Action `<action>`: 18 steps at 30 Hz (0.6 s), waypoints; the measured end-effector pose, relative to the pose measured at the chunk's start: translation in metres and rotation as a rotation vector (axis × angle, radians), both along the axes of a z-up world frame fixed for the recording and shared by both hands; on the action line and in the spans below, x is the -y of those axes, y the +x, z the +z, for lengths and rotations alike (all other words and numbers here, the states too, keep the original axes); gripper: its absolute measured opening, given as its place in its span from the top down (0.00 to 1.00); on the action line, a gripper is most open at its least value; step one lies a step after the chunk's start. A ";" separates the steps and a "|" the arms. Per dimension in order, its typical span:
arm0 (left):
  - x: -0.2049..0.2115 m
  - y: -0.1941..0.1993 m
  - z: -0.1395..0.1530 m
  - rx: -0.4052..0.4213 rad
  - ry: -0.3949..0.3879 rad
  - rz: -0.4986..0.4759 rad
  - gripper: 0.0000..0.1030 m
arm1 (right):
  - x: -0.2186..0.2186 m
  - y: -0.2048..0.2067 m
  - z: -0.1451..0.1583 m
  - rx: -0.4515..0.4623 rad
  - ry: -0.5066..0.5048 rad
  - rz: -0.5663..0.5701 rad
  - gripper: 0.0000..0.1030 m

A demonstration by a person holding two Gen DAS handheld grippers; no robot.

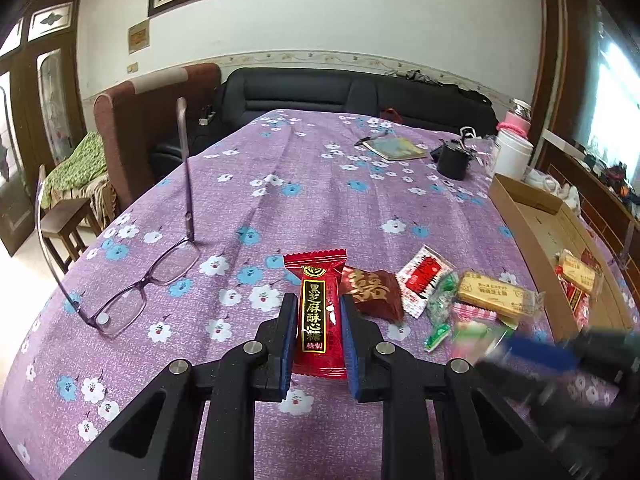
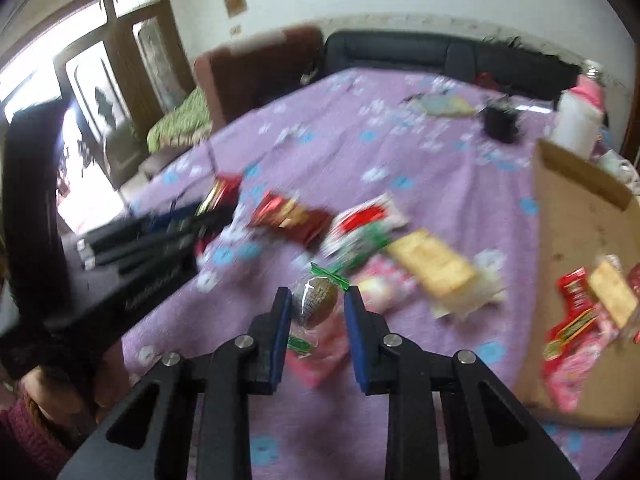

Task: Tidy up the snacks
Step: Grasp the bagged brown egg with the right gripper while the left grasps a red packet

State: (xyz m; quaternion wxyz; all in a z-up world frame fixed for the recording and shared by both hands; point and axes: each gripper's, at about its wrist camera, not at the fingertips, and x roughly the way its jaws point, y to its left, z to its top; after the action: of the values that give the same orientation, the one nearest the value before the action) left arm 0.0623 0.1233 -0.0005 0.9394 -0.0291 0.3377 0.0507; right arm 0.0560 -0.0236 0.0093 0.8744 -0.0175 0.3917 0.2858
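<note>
Left gripper (image 1: 319,326) closed on red candy (image 1: 319,304), lifted clear of cloth (image 1: 280,184). Right gripper (image 2: 318,312) part open around green-twist sweet (image 2: 318,300); contact blurred, grip unclear. Better to close fully before lifting. Beyond, loose pile: maroon packet (image 1: 376,292), biscuit (image 1: 494,294). Further right, box (image 1: 520,216), already holding snacks. Best carried low, released inside. Glasses (image 1: 132,292) well apart.

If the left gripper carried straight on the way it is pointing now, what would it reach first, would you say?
The left gripper already has the red sesame candy between its fingers. Beyond the candy, straight on, lies only bare purple floral tablecloth; the dark red packet sits just right of that line. Depth is hard to judge.
</note>
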 end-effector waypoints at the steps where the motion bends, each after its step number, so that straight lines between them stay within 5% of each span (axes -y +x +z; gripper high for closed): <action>1: 0.003 0.000 0.000 0.001 0.009 -0.009 0.79 | 0.008 0.004 0.001 0.003 0.027 -0.019 0.75; 7: 0.025 -0.004 -0.001 0.017 0.080 -0.068 0.79 | 0.041 0.025 -0.012 -0.056 0.127 -0.094 0.75; 18: 0.026 -0.002 -0.002 0.022 0.114 -0.042 0.79 | 0.044 0.022 -0.006 -0.024 0.160 -0.096 0.75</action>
State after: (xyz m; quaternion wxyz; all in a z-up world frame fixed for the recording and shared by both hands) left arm 0.0598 0.0968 -0.0020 0.9441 0.0308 0.3243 0.0499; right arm 0.0781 -0.0677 0.0036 0.8809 0.0745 0.3785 0.2743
